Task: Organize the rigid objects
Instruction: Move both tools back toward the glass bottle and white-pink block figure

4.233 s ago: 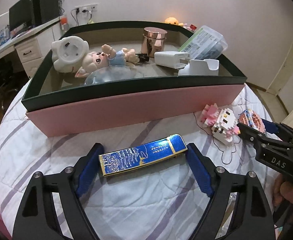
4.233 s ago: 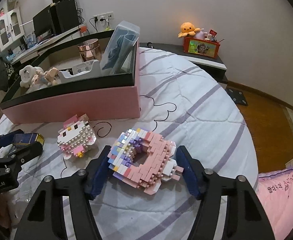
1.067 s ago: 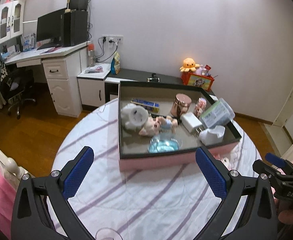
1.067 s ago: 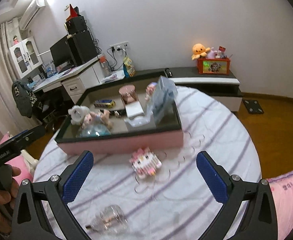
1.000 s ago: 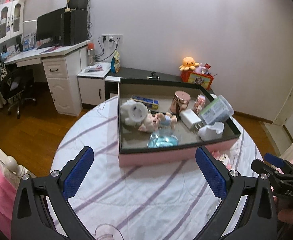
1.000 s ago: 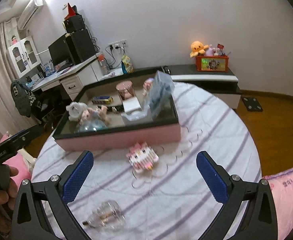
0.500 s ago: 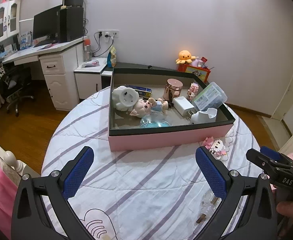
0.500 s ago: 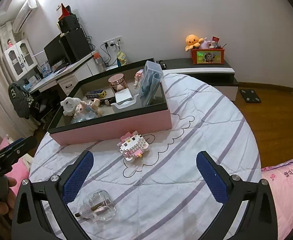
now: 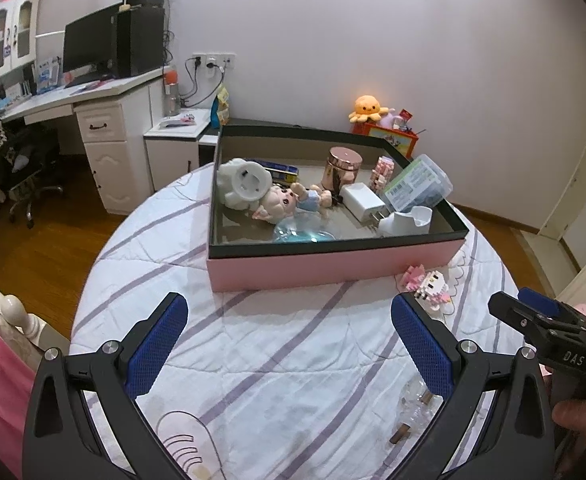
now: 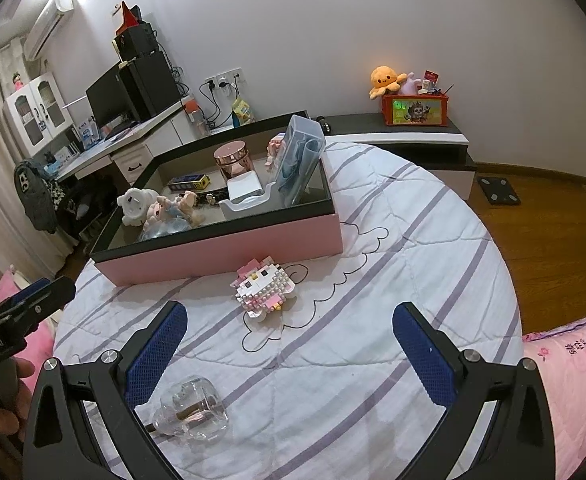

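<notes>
A pink box with a black rim (image 9: 333, 260) (image 10: 221, 246) sits on the round striped bedspread and holds several items: a blue tin (image 9: 279, 171), a copper jar (image 9: 343, 166), a doll (image 9: 281, 200), a white charger (image 9: 363, 200) and a clear case (image 9: 417, 186). A pink-and-white block cat figure (image 10: 263, 288) (image 9: 429, 284) lies in front of the box. A clear glass bottle (image 10: 191, 408) lies near my right gripper's left finger. My left gripper (image 9: 291, 344) and my right gripper (image 10: 289, 354) both stand open, empty, above the bedspread.
A desk with a monitor (image 9: 89, 48) stands at the back left, and a low cabinet with an orange plush octopus (image 10: 387, 80) at the back. Wood floor (image 10: 553, 220) surrounds the round bed. A pink pillow (image 10: 573, 360) lies at the right.
Both grippers have come lower and closer to the bedspread; the box, the cat figure and the glass bottle now look larger. Four seconds ago the left held the blue tin and the right a pink block piece.
</notes>
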Available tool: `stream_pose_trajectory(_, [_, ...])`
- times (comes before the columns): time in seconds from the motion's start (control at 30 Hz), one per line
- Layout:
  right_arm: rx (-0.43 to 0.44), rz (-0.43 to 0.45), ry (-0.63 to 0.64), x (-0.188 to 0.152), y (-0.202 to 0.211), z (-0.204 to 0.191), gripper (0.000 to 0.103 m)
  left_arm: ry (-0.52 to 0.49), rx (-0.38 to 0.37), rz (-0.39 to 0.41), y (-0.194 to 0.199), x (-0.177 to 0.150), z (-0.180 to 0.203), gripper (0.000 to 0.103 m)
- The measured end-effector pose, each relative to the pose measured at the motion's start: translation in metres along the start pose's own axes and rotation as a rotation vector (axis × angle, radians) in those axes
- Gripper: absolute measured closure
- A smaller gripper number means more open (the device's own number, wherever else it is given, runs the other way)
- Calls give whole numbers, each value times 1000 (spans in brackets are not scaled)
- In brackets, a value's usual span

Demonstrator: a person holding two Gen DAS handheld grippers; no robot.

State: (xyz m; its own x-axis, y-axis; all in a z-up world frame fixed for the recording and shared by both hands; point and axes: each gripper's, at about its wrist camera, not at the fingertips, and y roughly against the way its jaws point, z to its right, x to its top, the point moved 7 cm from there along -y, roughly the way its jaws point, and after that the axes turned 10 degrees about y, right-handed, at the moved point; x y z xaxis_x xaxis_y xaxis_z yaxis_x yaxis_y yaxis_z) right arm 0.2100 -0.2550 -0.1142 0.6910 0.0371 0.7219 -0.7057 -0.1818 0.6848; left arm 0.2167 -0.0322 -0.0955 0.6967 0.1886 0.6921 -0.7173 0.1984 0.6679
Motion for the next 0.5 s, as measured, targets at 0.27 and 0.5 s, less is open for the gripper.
stream_pose_trajectory(0.27, [2, -21, 4, -3, -8, 1, 0, -32, -18, -38, -6, -16, 14, 0])
stream_pose_trajectory(0.5, [-4, -32, 3, -5, -13, 5, 0, -50, -37, -69, -9, -33, 26, 0])
